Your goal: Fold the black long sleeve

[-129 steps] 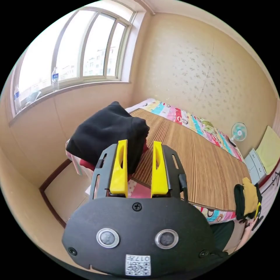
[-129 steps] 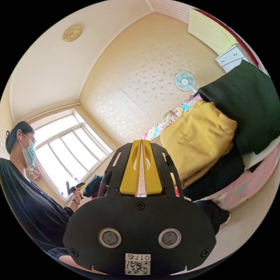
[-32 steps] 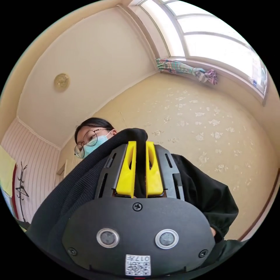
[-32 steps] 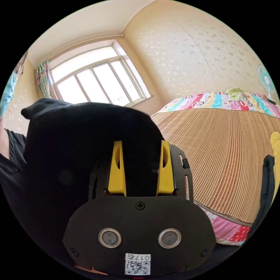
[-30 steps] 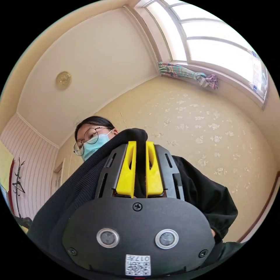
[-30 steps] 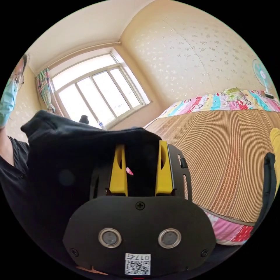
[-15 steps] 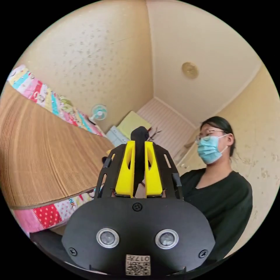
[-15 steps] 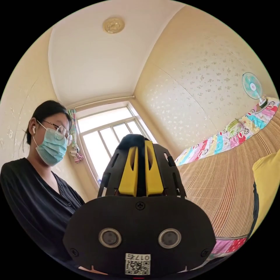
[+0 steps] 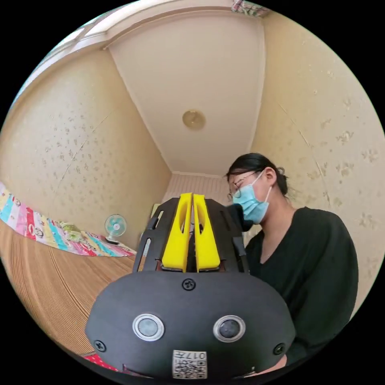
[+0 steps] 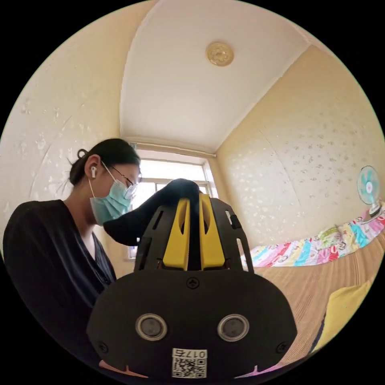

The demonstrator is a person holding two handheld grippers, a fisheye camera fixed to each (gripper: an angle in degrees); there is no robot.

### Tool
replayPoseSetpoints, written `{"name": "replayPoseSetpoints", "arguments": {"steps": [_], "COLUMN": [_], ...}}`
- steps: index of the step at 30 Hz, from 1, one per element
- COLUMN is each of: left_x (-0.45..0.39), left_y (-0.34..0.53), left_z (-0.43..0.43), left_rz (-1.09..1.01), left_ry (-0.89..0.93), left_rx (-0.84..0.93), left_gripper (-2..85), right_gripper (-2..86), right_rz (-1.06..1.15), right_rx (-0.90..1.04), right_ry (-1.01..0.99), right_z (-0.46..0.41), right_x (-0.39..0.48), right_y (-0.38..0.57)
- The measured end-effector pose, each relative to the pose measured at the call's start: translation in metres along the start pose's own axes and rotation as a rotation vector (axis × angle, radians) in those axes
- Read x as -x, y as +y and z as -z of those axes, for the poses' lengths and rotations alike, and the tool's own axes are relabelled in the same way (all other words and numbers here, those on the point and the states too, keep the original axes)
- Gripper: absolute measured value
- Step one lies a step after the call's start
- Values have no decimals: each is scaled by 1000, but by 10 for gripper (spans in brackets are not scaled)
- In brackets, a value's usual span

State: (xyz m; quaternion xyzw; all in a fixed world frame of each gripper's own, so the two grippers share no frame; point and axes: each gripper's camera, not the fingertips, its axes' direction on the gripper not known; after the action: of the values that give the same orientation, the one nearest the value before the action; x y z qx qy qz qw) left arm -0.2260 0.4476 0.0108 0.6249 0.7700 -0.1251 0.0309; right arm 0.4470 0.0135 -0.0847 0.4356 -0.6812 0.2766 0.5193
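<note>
my left gripper (image 9: 191,200): jaws nearly closed, contents unclear, earlier pinching black knit long sleeve (image 10: 160,206); right gripper (image 10: 194,200) still clamps it.

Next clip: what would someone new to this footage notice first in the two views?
In the right gripper view, the right gripper is shut on a bunched piece of the black long sleeve, which trails toward the person. In the left gripper view, the left gripper has its jaws nearly together with dark cloth between them, the person close behind.
</note>
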Motion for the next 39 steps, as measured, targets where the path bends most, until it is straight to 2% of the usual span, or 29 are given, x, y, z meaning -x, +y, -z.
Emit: {"name": "replayPoseSetpoints", "arguments": {"steps": [1, 2, 3, 4, 5, 6, 9, 12, 14, 18, 20, 22, 25, 28, 30, 33, 35, 36, 39], "left_x": [9, 41, 80, 97, 123, 132, 109, 63, 37, -12, -39, -68, -104, -110, -103, -70, -40, -28, -48], "left_y": [-6, -20, -33, -37, -41, -36, 11, 98, 151, 252, 281, 295, 297, 302, 301, 279, 261, 254, 256], "left_z": [0, -8, -32, -48, -85, -122, -196, -233, -247, -293, -309, -313, -301, -306, -310, -295, -271, -249, -194], "left_rz": [15, 99, 189, 216, 238, 226, 162, 62, 24, 33, 21, 5, 9, 6, -48, -43, 111, 199, 218], "left_ry": [-39, -165, -295, -322, -298, -202, -17, -86, -98, 38, 88, 89, 72, -220, -506, -691, -653, -564, -319], "left_rx": [-11, 22, 120, 175, 262, 310, 448, 571, 637, 865, 923, 902, 755, 794, 819, 780, 755, 712, 542], "left_gripper": [-5, -7, -8, -9, -9, -8, -4, 25, 52, 86, 115, 125, 125, 115, 88, 89, 114, 136, 143], "right_gripper": [39, 38, 38, 38, 39, 39, 41, 41, 41, 41, 40, 39, 36, 35, 34, 35, 36, 36, 37], "right_rz": [3, -8, -65, -106, -136, -142, -15, 57, 75, 211, 237, 252, 287, 247, 209, 191, 232, 260, 286], "right_rx": [20, 59, 100, 125, 173, 197, 141, 19, -31, -9, -17, -22, -16, 14, 34, 27, 9, 1, -3], "right_ry": [62, 173, 229, 226, 186, 140, 156, 360, 398, 462, 458, 489, 570, 554, 527, 510, 556, 597, 631], "right_z": [-7, -26, -55, -73, -110, -141, -179, -181, -180, -201, -207, -216, -233, -239, -241, -234, -229, -227, -218], "right_x": [0, -6, -24, -35, -50, -52, -13, 26, 38, 72, 89, 104, 123, 134, 141, 154, 166, 173, 184], "right_y": [0, -1, -3, -4, -4, -2, 6, 10, 10, 12, 12, 13, 15, 15, 17, 23, 29, 33, 36]}}
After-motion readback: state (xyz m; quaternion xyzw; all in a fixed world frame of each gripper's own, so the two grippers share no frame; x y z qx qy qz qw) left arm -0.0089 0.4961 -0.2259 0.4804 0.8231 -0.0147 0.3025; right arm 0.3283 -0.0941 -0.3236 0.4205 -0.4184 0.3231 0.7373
